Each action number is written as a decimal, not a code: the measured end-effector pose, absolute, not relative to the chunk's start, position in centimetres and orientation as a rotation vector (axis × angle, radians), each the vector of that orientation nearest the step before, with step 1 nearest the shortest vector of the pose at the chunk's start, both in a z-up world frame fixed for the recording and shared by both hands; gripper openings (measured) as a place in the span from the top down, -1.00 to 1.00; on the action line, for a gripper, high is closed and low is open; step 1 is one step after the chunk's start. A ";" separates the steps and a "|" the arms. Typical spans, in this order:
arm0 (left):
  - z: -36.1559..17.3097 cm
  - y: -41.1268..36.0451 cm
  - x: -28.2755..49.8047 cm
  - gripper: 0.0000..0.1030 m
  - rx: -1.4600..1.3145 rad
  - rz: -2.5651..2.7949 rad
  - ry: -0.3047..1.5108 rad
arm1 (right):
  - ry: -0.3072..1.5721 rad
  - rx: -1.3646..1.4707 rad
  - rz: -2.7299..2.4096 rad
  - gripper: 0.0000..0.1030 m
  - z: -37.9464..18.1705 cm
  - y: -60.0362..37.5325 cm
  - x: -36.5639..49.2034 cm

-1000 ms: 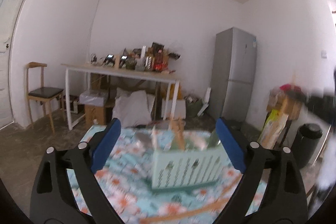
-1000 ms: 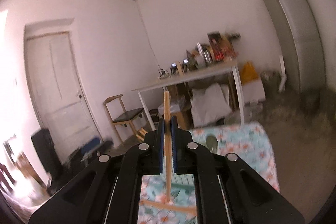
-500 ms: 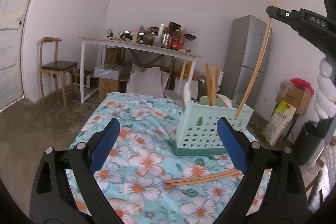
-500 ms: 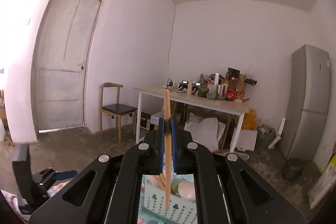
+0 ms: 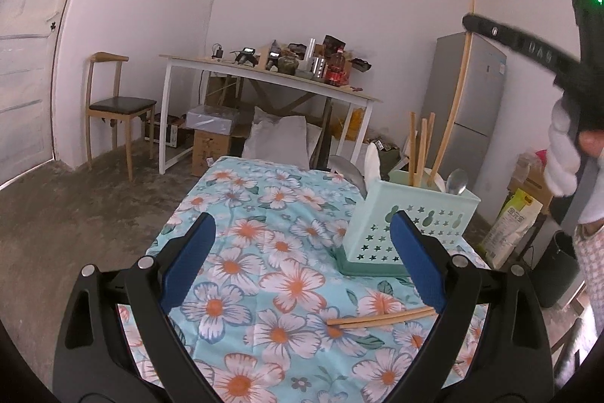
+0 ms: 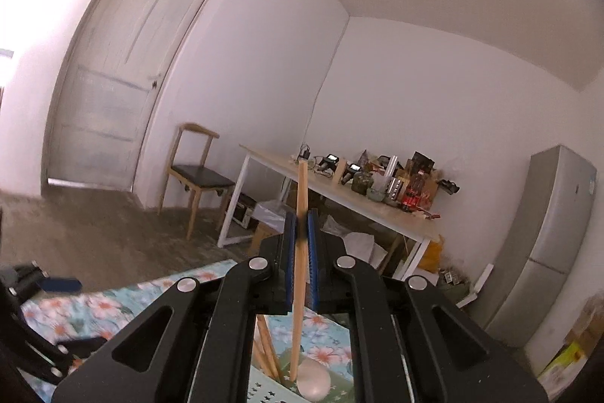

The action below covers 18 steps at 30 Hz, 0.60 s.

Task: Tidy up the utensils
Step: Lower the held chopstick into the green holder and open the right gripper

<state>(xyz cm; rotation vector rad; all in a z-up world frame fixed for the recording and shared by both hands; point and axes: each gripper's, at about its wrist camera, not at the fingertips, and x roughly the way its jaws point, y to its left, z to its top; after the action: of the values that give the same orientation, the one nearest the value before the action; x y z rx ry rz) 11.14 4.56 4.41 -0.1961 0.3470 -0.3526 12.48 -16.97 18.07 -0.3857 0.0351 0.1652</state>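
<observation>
Two chopsticks (image 5: pixel 381 318) lie on the flowered desk (image 5: pixel 264 214) between the wide-spread, empty fingers of the left gripper (image 5: pixel 302 261); only the left wrist view shows them. Ahead and right of that gripper stands the green utensil basket (image 5: pixel 411 225) with upright chopsticks and spoons. The right gripper (image 6: pixel 301 244) is clamped on a single chopstick (image 6: pixel 300 270), its lower end dipping into the basket just beneath the gripper beside a white spoon (image 6: pixel 313 382).

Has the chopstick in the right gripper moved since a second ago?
Yes. The chopstick, clamped in the right gripper, now has its lower end down in the caddy; a second ago it hung over the tablecloth.
</observation>
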 end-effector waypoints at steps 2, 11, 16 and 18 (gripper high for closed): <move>4.2 4.7 11.2 -0.74 -0.203 -0.348 0.349 | 0.038 -0.423 0.148 0.87 16.9 -16.6 12.9; 3.9 4.1 11.5 -0.74 -0.187 -0.352 0.366 | 0.161 -0.449 0.104 0.46 12.4 -18.4 13.3; 3.8 3.6 11.7 -0.74 -0.191 -0.359 0.379 | 0.190 -0.249 0.082 0.34 13.3 -23.1 10.3; 3.8 3.4 11.6 -0.74 -0.192 -0.366 0.382 | 0.213 -0.189 0.065 0.33 13.1 -24.6 9.0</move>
<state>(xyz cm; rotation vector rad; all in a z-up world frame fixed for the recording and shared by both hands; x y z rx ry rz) 11.60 3.36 3.78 -0.1920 0.3816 -0.3655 9.04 -24.59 13.05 -0.1889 0.2130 0.0655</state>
